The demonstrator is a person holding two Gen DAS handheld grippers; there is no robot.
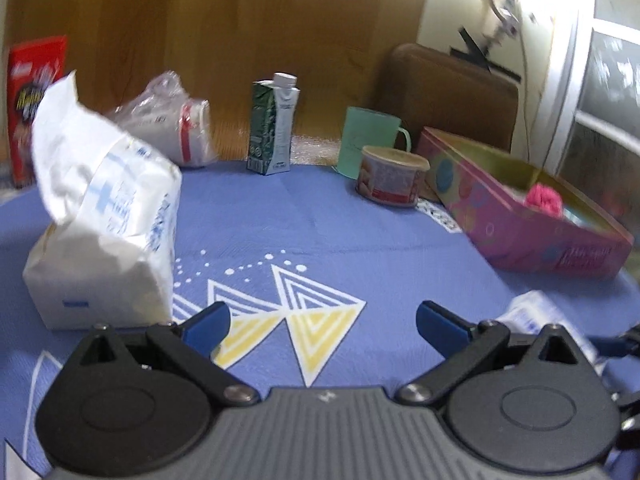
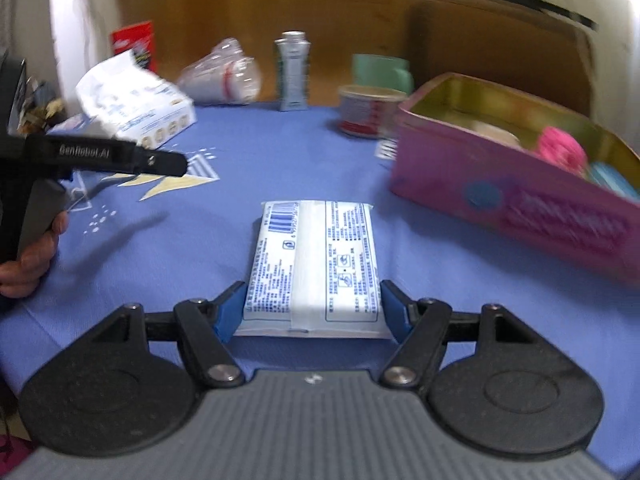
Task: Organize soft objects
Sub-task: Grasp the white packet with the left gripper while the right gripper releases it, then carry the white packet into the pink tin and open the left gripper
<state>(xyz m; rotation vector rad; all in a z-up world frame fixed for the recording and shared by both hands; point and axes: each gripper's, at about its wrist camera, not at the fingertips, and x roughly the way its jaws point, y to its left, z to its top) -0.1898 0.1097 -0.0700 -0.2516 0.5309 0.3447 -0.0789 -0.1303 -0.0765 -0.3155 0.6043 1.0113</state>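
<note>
My right gripper (image 2: 313,292) is shut on a small white tissue pack (image 2: 316,256) with blue print, its blue pads pressing both long sides just above the blue tablecloth (image 2: 224,216). To its right stands an open pink box (image 2: 500,184) with a pink fluffy thing (image 2: 560,150) and other soft items inside. In the left wrist view my left gripper (image 1: 322,314) is open, with only cloth between its fingers. A large white tissue bag (image 1: 108,220) stands just left of it. The pink box (image 1: 532,232) is at the far right there, and the held pack (image 1: 540,316) shows at the right edge.
Along the far table edge stand a red box (image 1: 34,96), a plastic bag of cups (image 1: 176,128), a green-and-white carton (image 1: 274,124), a green mug (image 1: 370,140) and a lidded tub (image 1: 392,176). A brown chair back (image 1: 448,88) rises behind them. A hand (image 2: 32,256) holds the left gripper's handle.
</note>
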